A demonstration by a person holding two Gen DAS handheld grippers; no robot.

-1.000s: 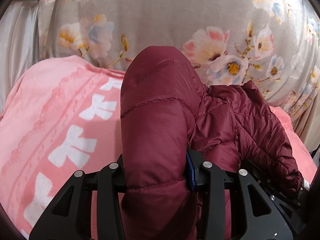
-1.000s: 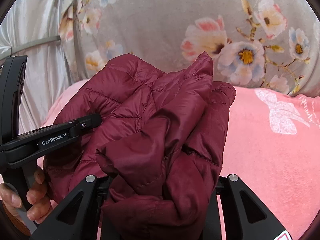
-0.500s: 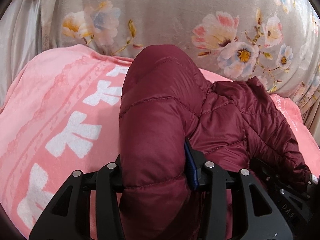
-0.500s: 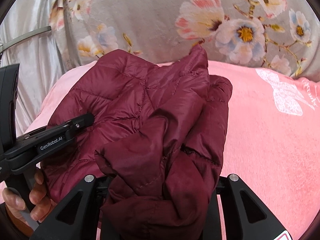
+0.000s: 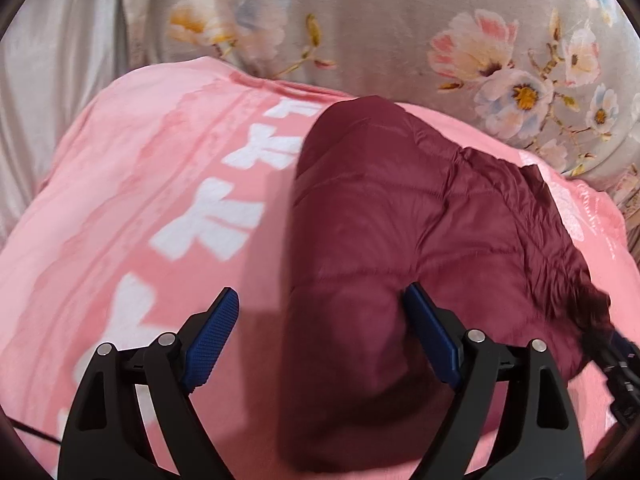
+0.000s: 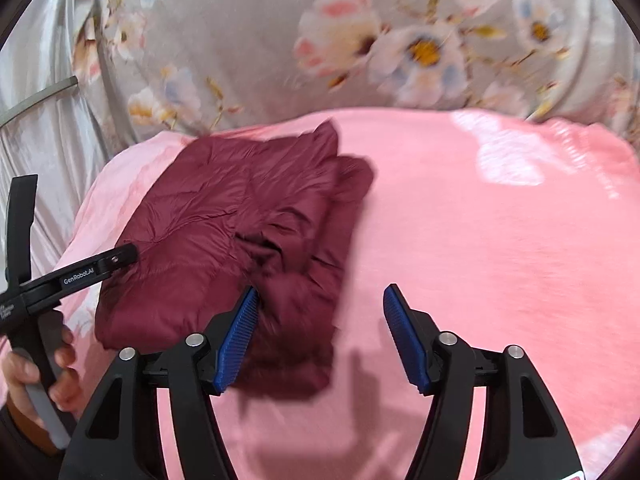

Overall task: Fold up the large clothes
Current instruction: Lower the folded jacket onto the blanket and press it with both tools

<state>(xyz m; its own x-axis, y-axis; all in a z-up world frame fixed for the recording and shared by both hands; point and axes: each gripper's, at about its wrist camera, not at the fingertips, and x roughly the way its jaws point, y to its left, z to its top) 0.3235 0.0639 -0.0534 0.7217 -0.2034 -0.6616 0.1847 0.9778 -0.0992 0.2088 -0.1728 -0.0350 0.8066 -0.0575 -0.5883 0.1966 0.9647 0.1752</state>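
A maroon quilted jacket [image 5: 368, 248] lies folded in a bundle on the pink blanket [image 5: 120, 200]. My left gripper [image 5: 322, 336] hangs over its near end with the jaws opening. The jacket's thick fold lies between them; the left pad [image 5: 214, 340] stands clear of it and the right pad [image 5: 430, 340] is beside the fabric. In the right wrist view the jacket [image 6: 224, 232] lies left of centre. My right gripper [image 6: 322, 336] is also opening, with the jacket's ragged edge next to its left pad [image 6: 236, 340] and bare blanket under the gap.
A grey floral cloth [image 5: 360, 20] rises behind the blanket and a silvery curtain [image 5: 48, 80] hangs at the left. A hand [image 6: 36, 372] holds the left gripper's handle at the left edge of the right wrist view. Pink blanket [image 6: 500, 260] stretches to the right.
Both grippers were shut on the raised jacket; now their jaws stand apart and the jacket has dropped flat onto the blanket. Both views have tipped down and drawn back.
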